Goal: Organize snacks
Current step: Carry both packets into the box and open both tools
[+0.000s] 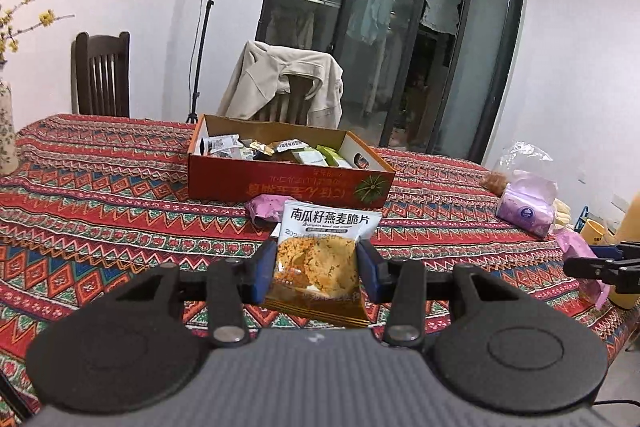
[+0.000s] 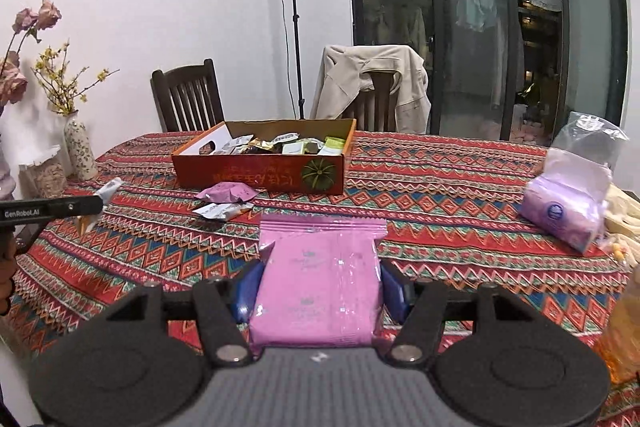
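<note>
You are mid-carry with a snack in each hand. Your left tool [image 1: 316, 269] is clenched on an oat crisp packet [image 1: 320, 259], blue pads pressing its two sides, the packet standing upright and lifted off the table [image 1: 100, 187]. Your right tool [image 2: 320, 287] grips a pink packet [image 2: 318, 279] the same way, its sealed top edge pointing forward and its sides pinched between the pads.

The target looks to be the open cardboard box [image 2: 260, 179] ahead on the patterned cloth, already holding a jumble of small wrapped snacks. Both tools point toward it from the near side of the table and neither packet is over it yet.

The next move, as I read it, is to bring each packet forward and above the near wall of the box, high enough that the lower edge clears the rim, then release over a free patch. Take them one at a time so your hands do not crowd each other.

Two loose items remain on the cloth just in front of the box: a pink wrapper [image 2: 232, 193] and a white packet [image 2: 222, 211]. Those would come afterwards.
</note>
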Action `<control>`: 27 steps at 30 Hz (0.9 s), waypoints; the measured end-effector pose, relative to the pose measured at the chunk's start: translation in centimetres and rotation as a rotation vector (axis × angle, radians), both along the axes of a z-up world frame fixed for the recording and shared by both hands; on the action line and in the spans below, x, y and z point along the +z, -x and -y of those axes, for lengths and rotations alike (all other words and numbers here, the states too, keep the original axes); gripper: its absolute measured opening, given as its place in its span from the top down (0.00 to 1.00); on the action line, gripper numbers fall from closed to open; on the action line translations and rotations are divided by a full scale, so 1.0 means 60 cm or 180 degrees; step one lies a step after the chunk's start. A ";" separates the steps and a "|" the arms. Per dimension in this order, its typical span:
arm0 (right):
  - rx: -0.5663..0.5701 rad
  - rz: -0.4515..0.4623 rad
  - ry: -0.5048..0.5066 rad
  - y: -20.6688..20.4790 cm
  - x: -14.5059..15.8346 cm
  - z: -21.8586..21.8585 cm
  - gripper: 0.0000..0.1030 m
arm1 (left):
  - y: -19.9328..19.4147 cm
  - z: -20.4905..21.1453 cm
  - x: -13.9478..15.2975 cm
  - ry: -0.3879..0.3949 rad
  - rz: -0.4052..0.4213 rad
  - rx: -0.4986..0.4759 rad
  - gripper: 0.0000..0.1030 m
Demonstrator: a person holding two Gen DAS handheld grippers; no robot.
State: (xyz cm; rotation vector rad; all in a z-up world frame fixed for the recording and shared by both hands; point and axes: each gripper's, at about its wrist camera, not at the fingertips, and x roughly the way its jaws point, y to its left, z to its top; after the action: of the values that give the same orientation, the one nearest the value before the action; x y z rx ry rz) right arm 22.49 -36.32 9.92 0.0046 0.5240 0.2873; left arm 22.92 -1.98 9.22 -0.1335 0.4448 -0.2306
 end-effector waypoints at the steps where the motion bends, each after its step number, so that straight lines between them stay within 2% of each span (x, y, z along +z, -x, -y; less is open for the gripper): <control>1: 0.0003 0.0030 0.0001 0.007 0.002 0.006 0.40 | 0.006 0.003 0.003 -0.0021 0.0013 0.0010 0.57; 10: -0.0085 0.0112 0.0029 0.053 0.007 0.054 0.40 | 0.016 0.023 0.008 -0.0096 0.0042 -0.0014 0.57; 15: -0.0129 0.0144 -0.0036 0.053 0.008 0.067 0.40 | 0.008 0.021 0.006 -0.0095 0.0020 0.0011 0.57; 21: -0.0049 0.0165 -0.0132 -0.003 -0.006 0.047 0.40 | -0.031 0.013 0.005 -0.0119 -0.0008 0.0087 0.57; 27: 0.0105 0.0235 -0.0379 -0.134 -0.020 0.009 0.40 | -0.145 0.011 0.009 -0.0248 -0.0016 0.0126 0.57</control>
State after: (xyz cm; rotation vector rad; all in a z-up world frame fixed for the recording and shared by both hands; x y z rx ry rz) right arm 30.50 -36.83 8.70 0.1006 0.4335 0.3495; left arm 31.65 -2.67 9.74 -0.0664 0.4550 -0.1740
